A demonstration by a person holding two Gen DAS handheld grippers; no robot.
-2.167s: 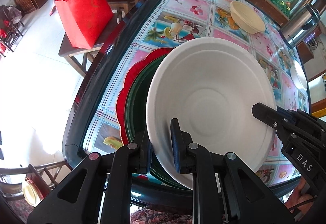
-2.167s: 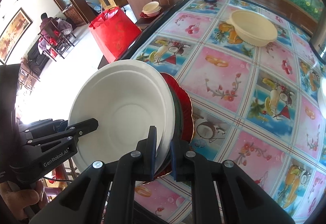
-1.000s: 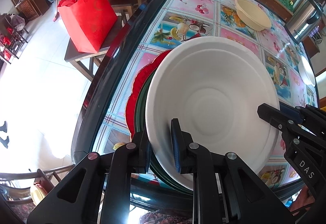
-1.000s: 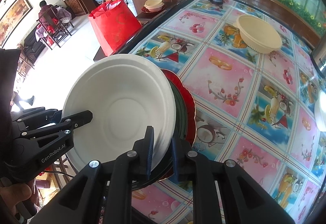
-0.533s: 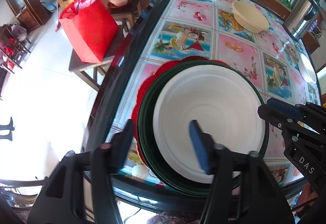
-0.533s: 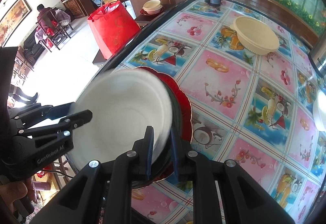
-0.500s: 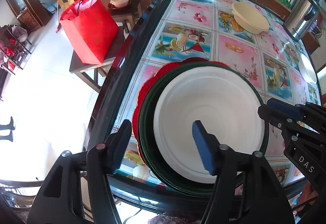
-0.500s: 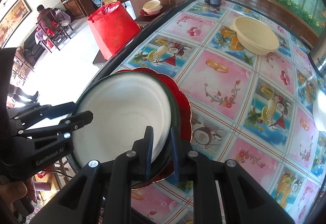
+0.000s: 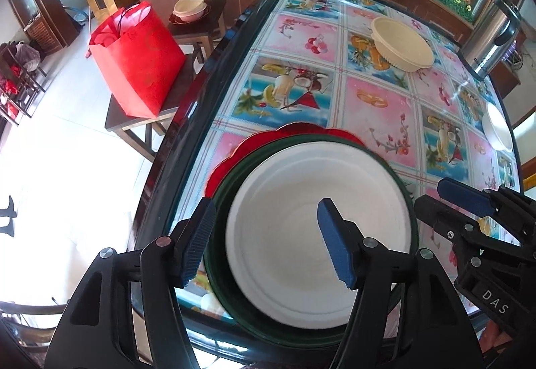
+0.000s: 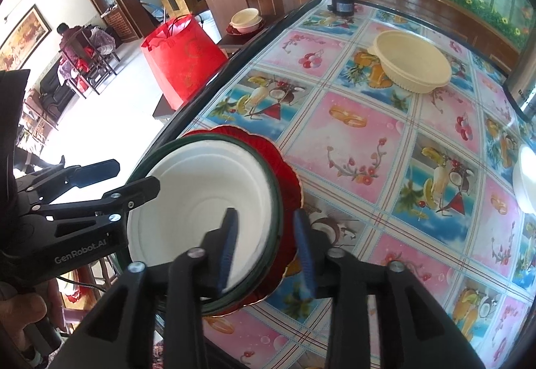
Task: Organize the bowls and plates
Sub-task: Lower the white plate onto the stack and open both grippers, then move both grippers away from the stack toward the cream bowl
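A white plate (image 9: pixel 301 188) lies flat in a dark green plate (image 9: pixel 301 333), which rests on a red scalloped plate (image 9: pixel 227 164) at the near left edge of the table. My left gripper (image 9: pixel 266 243) hangs open above the stack's near rim, its blue pads clear of it. In the right wrist view the white plate (image 10: pixel 201 194) has my right gripper (image 10: pixel 264 246) over its right rim. That gripper's jaws are opening, with the rims between the pads and a gap on both sides. Each gripper also shows in the other's view, the right gripper (image 9: pixel 469 211) and the left gripper (image 10: pixel 100 181).
A cream bowl (image 9: pixel 402 47) sits far back on the fruit-print table (image 9: pixel 378 121), and a white dish (image 9: pixel 499 131) lies at the right edge. A steel kettle (image 9: pixel 489 40) stands back right. Off the left edge, a red bag (image 9: pixel 137 60) stands on a low stool.
The white plate, held tilted up by both grippers, now lies flat in the green plate. My left jaws opened wide and lifted a little; my right jaws have begun parting.
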